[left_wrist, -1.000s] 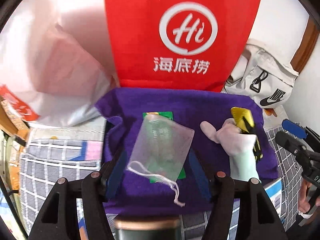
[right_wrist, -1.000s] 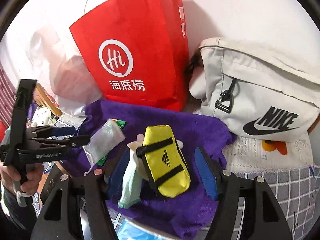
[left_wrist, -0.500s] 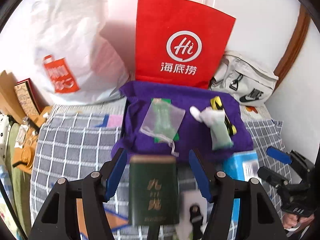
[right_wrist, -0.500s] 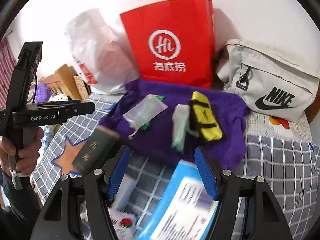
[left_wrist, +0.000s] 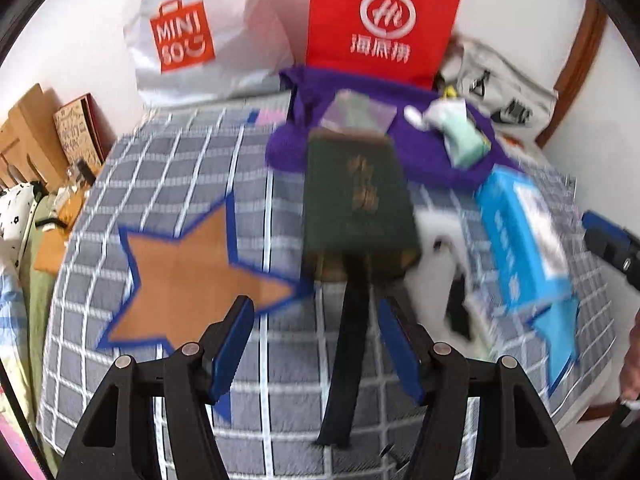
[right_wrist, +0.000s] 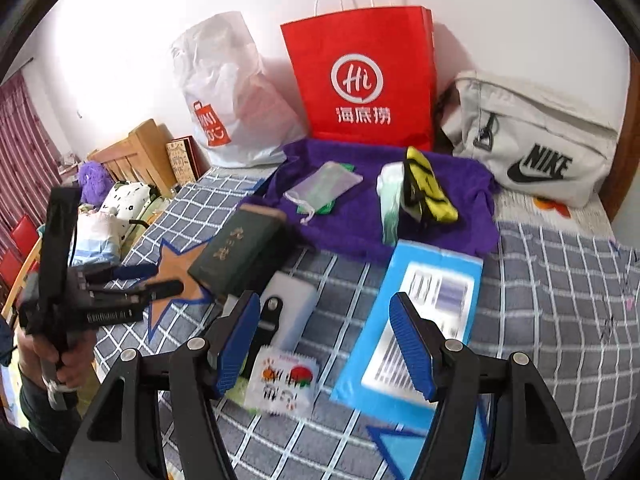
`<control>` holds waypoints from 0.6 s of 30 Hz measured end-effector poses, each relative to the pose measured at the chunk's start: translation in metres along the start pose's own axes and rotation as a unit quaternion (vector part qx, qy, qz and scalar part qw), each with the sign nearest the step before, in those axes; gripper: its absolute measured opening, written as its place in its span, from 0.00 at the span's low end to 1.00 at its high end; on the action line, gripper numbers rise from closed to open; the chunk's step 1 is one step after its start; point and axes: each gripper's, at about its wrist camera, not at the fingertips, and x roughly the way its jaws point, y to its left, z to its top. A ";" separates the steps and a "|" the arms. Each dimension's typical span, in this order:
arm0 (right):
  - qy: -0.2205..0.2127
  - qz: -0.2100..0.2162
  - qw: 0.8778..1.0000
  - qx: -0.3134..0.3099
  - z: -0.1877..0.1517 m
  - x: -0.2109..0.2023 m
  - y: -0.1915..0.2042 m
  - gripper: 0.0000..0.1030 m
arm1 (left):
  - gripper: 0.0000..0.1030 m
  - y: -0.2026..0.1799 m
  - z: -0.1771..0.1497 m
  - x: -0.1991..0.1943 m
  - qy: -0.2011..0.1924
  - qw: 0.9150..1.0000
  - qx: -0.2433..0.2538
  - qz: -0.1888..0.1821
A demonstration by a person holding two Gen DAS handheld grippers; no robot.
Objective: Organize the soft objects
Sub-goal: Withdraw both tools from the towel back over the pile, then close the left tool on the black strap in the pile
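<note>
Ahead, both grippers gape wide, empty: left gripper [left_wrist: 316, 344] facing green book [left_wrist: 358, 200]; right gripper [right_wrist: 325, 346] above blue packet [right_wrist: 416, 320]; purple towel [right_wrist: 360, 220] beyond.

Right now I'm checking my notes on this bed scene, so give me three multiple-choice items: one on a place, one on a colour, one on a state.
1. Where does the yellow pouch lie?
A. on the purple towel
B. inside the red paper bag
C. on the orange star patch

2. What colour is the book in front of the towel?
A. white
B. dark green
C. red

3. How do the right gripper fingers stand?
A. shut on the blue box
B. shut on the pouch
C. open, holding nothing

Answers:
1 A: the pouch rests on the towel beside a pale green item.
2 B: its cover is dark green with gold characters.
3 C: the fingers are spread apart with only bedding and clutter between them.
</note>
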 end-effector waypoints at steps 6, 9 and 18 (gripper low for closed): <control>0.011 0.011 1.000 0.007 -0.026 0.001 0.005 0.65 | 0.61 -0.005 -0.030 0.013 0.014 1.000 0.010 -0.008; 0.008 0.007 1.000 0.004 -0.036 -0.002 0.007 0.65 | 0.61 -0.016 -0.039 0.018 0.016 0.999 0.031 -0.009; 0.003 0.004 1.000 0.008 -0.063 -0.016 0.002 0.65 | 0.36 -0.032 -0.045 0.036 -0.004 0.996 0.089 0.014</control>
